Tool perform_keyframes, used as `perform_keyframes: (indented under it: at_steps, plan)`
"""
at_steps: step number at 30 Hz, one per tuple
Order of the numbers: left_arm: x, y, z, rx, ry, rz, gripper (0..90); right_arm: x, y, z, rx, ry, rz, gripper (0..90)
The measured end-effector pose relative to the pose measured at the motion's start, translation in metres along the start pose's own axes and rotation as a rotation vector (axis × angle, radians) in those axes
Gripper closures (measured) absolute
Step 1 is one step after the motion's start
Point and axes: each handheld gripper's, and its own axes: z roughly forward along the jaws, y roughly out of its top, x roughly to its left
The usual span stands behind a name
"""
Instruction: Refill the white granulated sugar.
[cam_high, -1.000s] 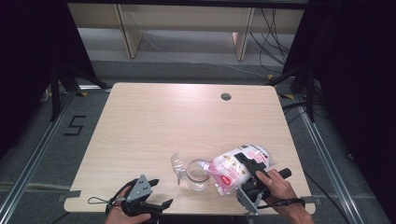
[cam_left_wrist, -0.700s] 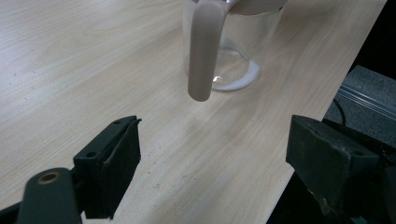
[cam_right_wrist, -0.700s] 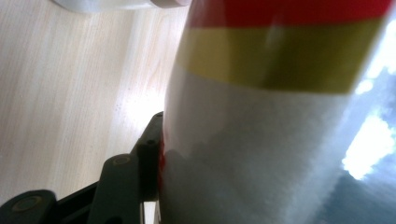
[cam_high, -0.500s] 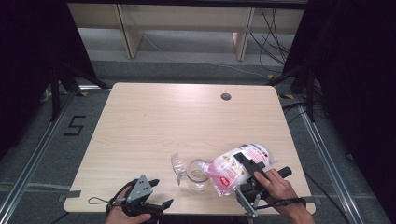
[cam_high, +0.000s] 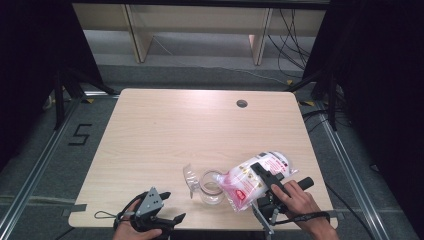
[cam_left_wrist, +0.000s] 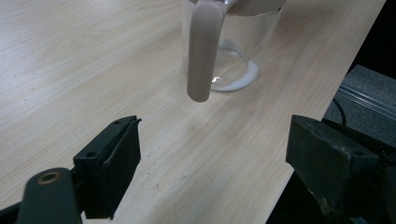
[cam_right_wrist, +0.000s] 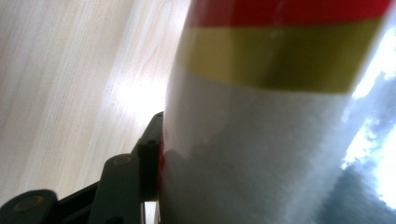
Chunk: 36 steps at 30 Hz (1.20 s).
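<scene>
Two tongs are in use at a pale wood-grain counter (cam_high: 165, 135). The right tongs (cam_high: 264, 176) pinch a soft plastic bag (cam_high: 250, 179) across its middle; in the right gripper view one black jaw presses flat against the bag's glossy white skin (cam_right_wrist: 261, 154), below a yellow and a red printed band. The bag lies tilted, its mouth lowered towards the rim of a clear glass jar (cam_high: 211, 186) standing upright near the counter's front edge, just left of the bag. That tilt, with the mouth at the jar's opening, suggests the contents are being poured into the jar.

White powder or grain (cam_left_wrist: 233, 79) lies thinly over the jar's bottom in the left gripper view, so by my judgement the filling is at an early stage. A loose flap of clear film (cam_high: 190, 176) sticks out at the jar's left side; whether it belongs to the bag cannot be told. A smooth, rounded, dull-pink strip (cam_left_wrist: 204, 51) hangs down in front of the jar wall; its nature is unclear.

The left tongs (cam_left_wrist: 212, 154) stand spread wide, nothing between their black, blocky jaws, hovering near the front edge and apart from the jar. They appear held in reserve, possibly to steady the jar.

The bag is pliable and creased, printed pink and white; the jar is rigid, cylindrical and transparent.
</scene>
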Motion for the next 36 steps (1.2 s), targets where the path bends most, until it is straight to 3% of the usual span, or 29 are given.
perform_keyframes:
  at_steps: [2, 3, 4, 5, 6, 7, 8, 10, 16, 17, 18, 21, 23, 25, 29, 31, 33, 35, 36]
  plan:
    - [0.0019, 0.0003, -0.0012, 0.018, 0.006, 0.020, 17.4, -0.0006, 0.0005, -0.0001, 0.001, 0.000, -0.004, 48.5]
    - [0.0020, 0.0005, -0.0012, 0.017, 0.000, 0.020, 17.4, 0.0015, 0.0005, -0.0004, 0.014, 0.014, 0.026, 48.5]
    - [-0.0003, 0.0000, 0.0001, -0.005, -0.004, -0.008, 17.4, 0.0002, 0.0009, -0.0004, 0.011, 0.009, 0.009, 48.5]
    - [0.0001, -0.0001, -0.0004, 0.001, 0.001, -0.001, 17.4, 0.0008, 0.0012, -0.0006, 0.017, 0.012, 0.013, 48.5]
    - [-0.0001, 0.0000, 0.0000, -0.003, -0.005, -0.006, 17.4, -0.0013, 0.0020, 0.0000, 0.003, -0.001, -0.028, 48.5]
    - [0.0023, 0.0006, -0.0014, 0.019, 0.003, 0.027, 17.4, -0.0009, 0.0028, -0.0003, 0.012, 0.005, -0.030, 48.5]
    - [0.0007, 0.0008, -0.0004, -0.001, -0.006, 0.006, 17.4, 0.0020, 0.0031, -0.0012, 0.028, 0.013, 0.010, 48.6]
    - [0.0006, 0.0012, -0.0004, -0.007, -0.005, 0.002, 17.4, -0.0019, 0.0042, 0.0003, 0.000, -0.002, -0.041, 48.6]
    - [0.0015, 0.0017, -0.0015, -0.006, -0.008, 0.010, 17.4, 0.0009, 0.0054, 0.0014, 0.020, 0.011, -0.044, 48.8]
    - [0.0007, 0.0016, -0.0014, -0.008, -0.011, -0.002, 17.4, 0.0015, 0.0055, 0.0026, 0.005, -0.010, -0.054, 48.8]
    - [0.0009, 0.0015, -0.0014, -0.007, -0.009, 0.002, 17.4, 0.0009, 0.0064, 0.0018, 0.024, 0.006, -0.072, 48.8]
    - [0.0005, 0.0017, -0.0022, 0.001, -0.001, 0.009, 17.4, 0.0027, 0.0065, 0.0009, 0.024, -0.010, -0.053, 48.9]
    - [0.0022, 0.0022, -0.0030, 0.016, 0.005, 0.038, 17.4, 0.0016, 0.0070, 0.0002, 0.031, -0.006, -0.061, 48.9]
    - [0.0010, 0.0017, -0.0020, -0.001, -0.004, 0.013, 17.4, -0.0004, 0.0067, 0.0006, 0.026, -0.005, -0.086, 49.0]
    - [0.0006, 0.0017, -0.0020, -0.001, -0.003, 0.010, 17.4, -0.0005, 0.0069, 0.0001, 0.036, -0.005, -0.096, 49.1]
    - [0.0024, 0.0024, -0.0026, 0.007, 0.000, 0.043, 17.4, -0.0015, 0.0074, 0.0010, 0.032, -0.007, -0.123, 49.1]
    - [0.0020, 0.0017, -0.0025, 0.010, 0.002, 0.024, 17.4, -0.0024, 0.0078, 0.0014, 0.024, -0.012, -0.141, 49.1]
    - [0.0015, 0.0014, -0.0013, -0.015, -0.005, -0.004, 17.4, -0.0007, 0.0084, 0.0001, 0.033, -0.013, -0.122, 49.2]
    - [0.0026, 0.0019, -0.0017, -0.010, -0.003, 0.003, 17.4, -0.0022, 0.0094, -0.0003, 0.035, -0.007, -0.140, 49.2]
